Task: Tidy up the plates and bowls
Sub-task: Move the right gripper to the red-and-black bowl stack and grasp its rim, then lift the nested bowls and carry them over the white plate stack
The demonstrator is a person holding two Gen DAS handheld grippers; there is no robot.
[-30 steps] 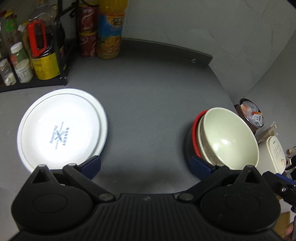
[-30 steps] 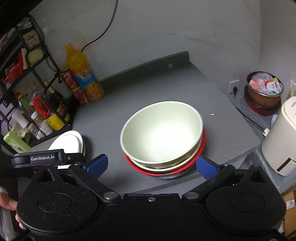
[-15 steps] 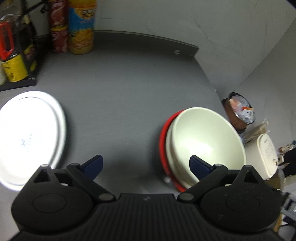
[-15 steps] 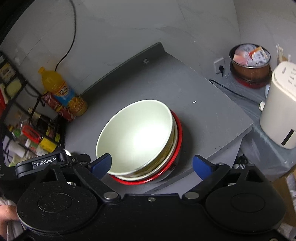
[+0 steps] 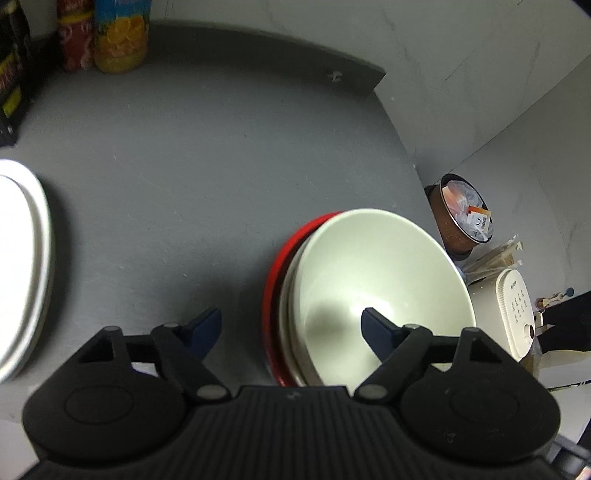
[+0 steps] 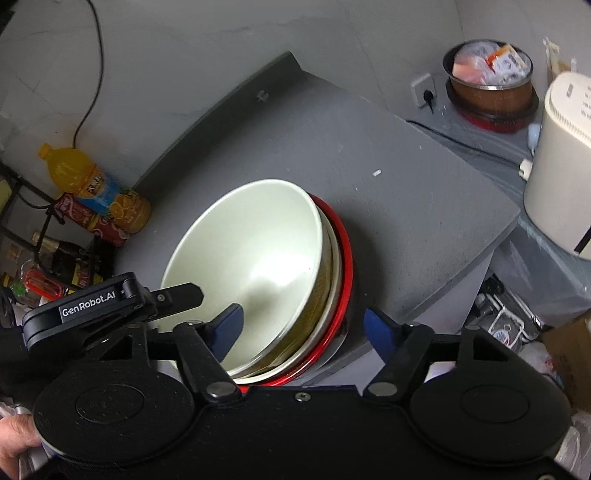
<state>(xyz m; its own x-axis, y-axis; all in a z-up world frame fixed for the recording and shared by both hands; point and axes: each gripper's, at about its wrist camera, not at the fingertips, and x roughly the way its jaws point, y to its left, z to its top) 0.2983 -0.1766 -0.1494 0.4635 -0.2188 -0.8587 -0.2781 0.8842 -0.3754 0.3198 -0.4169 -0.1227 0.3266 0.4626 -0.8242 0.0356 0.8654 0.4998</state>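
straddling the near-left rim of the stacked bowls with the left gripper: one blue pad over the grey counter, the other hanging inside the top bowl, jaws partly open and just been closing, pads not seen pressing on the rim. straddling the right rim of the same stack with the right gripper: left pad inside the cream bowl, right pad outside past the red bowl, jaws likewise partly open, just been closing, a gap showing on each side of the rim. holding nothing in either. crossing the left edge of the right wrist view, the other gripper's black body, with part of a hand below it.

sitting at the counter's near right corner, the stack: cream bowl on top, a second pale one under it, the red one at the bottom, the base hidden. further left, white plates cut off by the frame edge, their count unclear. at the back wall, an orange juice bottle and red cans, tops cropped. off the counter to the right, a white appliance and a brown pot full of packets too small to read.
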